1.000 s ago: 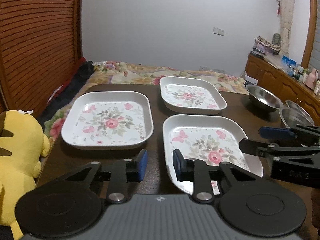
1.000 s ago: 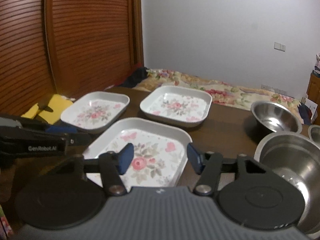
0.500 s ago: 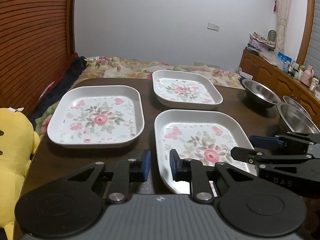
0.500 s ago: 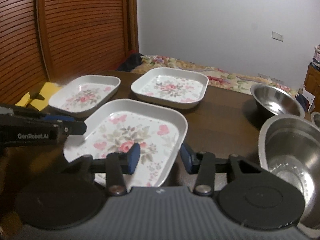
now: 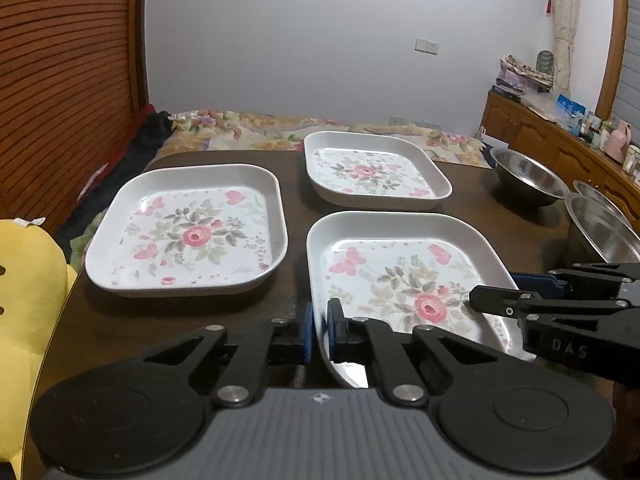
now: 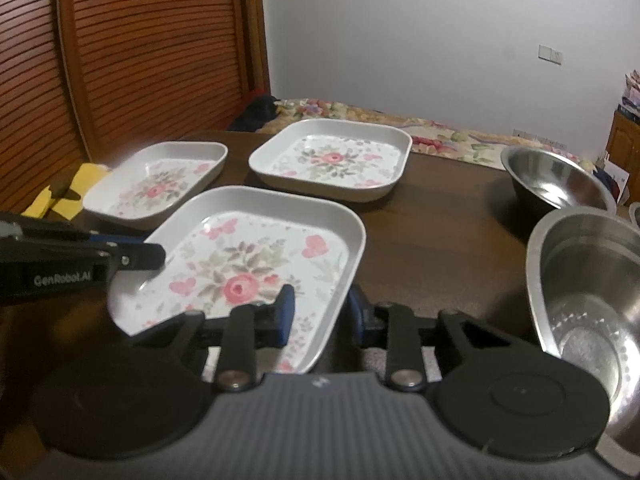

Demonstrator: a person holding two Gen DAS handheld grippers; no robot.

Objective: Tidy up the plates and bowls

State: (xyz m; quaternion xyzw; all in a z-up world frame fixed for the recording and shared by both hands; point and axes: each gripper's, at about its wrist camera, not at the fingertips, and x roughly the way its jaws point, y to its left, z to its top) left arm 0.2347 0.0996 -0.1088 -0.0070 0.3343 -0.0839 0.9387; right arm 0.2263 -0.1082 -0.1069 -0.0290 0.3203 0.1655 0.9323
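Between the blue pads of the left tongs stands the left rim of the nearest plate, and the pads press on it from both sides, so these tongs are clenched on the plate. The right tongs straddle the opposite rim of the same plate, one pad over the flowered bottom and one outside the wall. Their jaws have just been closing with the rim between them, but a gap shows at the inner pad, so I judge they do not grip yet. I think the two tongs take the plate on both edges because it is wide and shallow; a grip on one side only would let it tilt.

Just ahead of the left tongs and to their left lies a second plate, and further ahead a third plate. All three lie flat and apart on the dark surface, so my judgement is that stacking has not begun. To the right of the right tongs, very near, stands a large steel bowl, and beyond it a smaller steel bowl.

Both tongs point forward and slant downward to the plate, each coming from its own side at about the same low height above the surface.
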